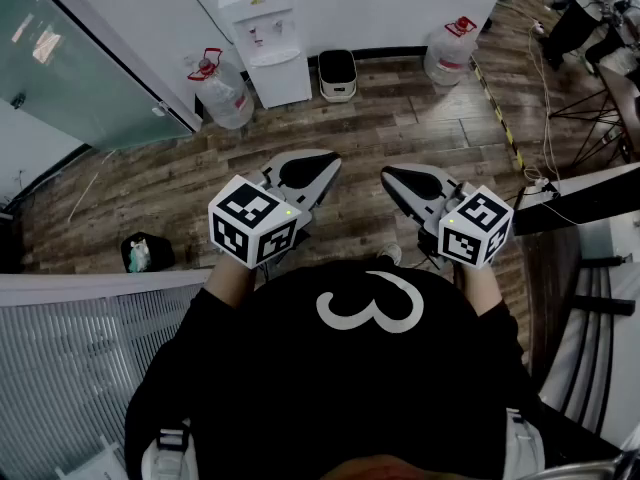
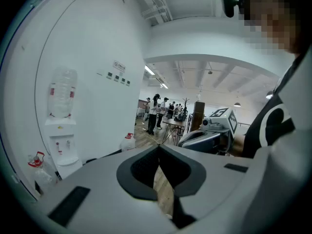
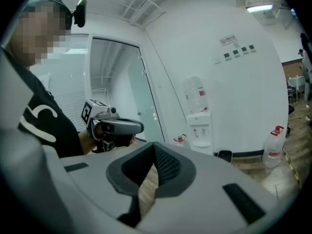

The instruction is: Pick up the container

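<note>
A small white container with a dark top (image 1: 337, 75) stands on the wooden floor against the far wall, right of the water dispenser (image 1: 265, 33); it also shows in the right gripper view as the container (image 3: 224, 155). I hold both grippers at chest height, well short of it. My left gripper (image 1: 325, 163) is shut with nothing between its jaws, its tips (image 2: 158, 147) touching. My right gripper (image 1: 392, 176) is likewise shut and empty, its tips (image 3: 154, 145) meeting. The two grippers sit side by side, a short gap apart.
Large water jugs stand left (image 1: 222, 90) and right (image 1: 448, 53) of the dispenser. A dark bag (image 1: 145, 253) lies by the glass partition at left. Cables (image 1: 545, 138) and striped floor tape (image 1: 497, 108) run along the right. People stand at tables in the distance (image 2: 155, 112).
</note>
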### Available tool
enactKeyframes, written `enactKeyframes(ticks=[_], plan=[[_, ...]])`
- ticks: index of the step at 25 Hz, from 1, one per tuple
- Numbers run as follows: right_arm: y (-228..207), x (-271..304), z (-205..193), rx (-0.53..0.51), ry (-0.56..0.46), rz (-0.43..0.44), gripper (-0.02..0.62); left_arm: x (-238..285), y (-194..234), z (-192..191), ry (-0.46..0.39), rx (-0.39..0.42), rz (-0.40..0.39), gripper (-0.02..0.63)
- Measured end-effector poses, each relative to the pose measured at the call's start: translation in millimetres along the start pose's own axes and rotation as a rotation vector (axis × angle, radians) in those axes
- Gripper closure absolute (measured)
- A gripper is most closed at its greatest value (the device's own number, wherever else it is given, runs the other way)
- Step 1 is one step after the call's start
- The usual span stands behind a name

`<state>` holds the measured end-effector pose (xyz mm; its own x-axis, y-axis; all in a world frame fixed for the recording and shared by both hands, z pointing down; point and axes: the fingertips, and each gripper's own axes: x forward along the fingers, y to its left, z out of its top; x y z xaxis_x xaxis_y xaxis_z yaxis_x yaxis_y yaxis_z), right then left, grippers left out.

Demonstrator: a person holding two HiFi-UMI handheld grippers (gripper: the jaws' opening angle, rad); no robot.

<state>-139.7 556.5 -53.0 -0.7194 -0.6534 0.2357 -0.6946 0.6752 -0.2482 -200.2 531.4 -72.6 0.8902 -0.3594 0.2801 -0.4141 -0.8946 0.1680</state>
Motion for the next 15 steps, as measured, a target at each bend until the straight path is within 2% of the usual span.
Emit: enactKeyframes(ticks=[8,15], plan=[[11.9,0.4,0.0,-0.007,0.003,0.007,0.569,-9.0,-5.0,-0.4,-0.002,0.004,-0.002,0.589],[-16.4,4.3,-10.2,0.026,0.02,0.011,0.568,18.2,7.4,-6.2,0.029,-0.017,-0.011,0.589]])
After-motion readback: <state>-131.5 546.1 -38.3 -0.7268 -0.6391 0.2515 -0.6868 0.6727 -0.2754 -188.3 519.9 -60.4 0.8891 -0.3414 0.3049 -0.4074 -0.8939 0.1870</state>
